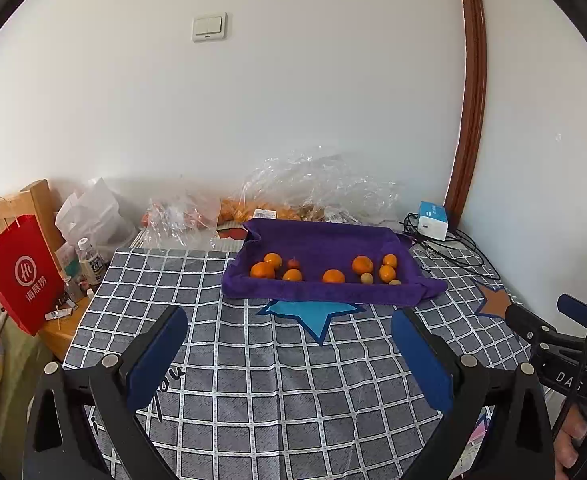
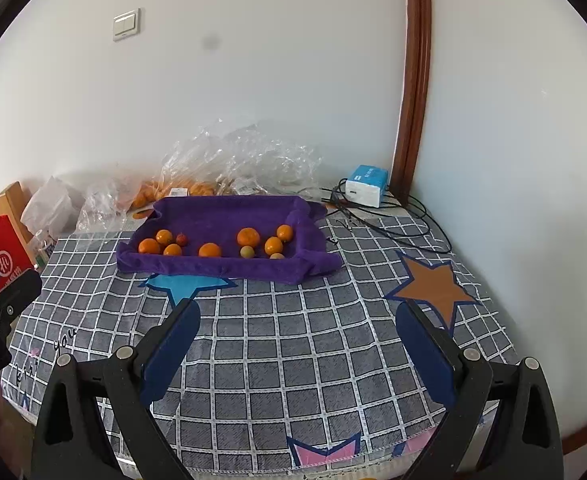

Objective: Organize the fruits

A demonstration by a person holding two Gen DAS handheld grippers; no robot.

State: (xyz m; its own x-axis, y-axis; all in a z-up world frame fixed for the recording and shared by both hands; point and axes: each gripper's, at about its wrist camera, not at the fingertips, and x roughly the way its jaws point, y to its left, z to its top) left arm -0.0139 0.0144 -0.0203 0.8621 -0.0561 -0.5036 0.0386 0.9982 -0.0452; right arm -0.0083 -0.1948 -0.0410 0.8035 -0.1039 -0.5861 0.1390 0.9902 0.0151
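Covering the table is a grey checked cloth (image 1: 277, 360) printed with coloured stars. On its far half sits a purple towel-lined tray (image 1: 325, 240), holding seven oranges (image 1: 263, 270), one small red fruit (image 1: 293, 264) and two small tan fruits (image 1: 367, 278). The left gripper (image 1: 289, 344) hangs over the near cloth, fingers spread wide, empty. The right gripper (image 2: 297, 340) does likewise, fingers spread, empty. Behind the tray lie clear plastic bags (image 1: 317, 184) and a white-blue box (image 1: 433, 220).

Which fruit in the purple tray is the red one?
The small red fruit toward the tray's left end, just right of the back-left orange. It is dark red and smaller; the others are orange or pale tan.
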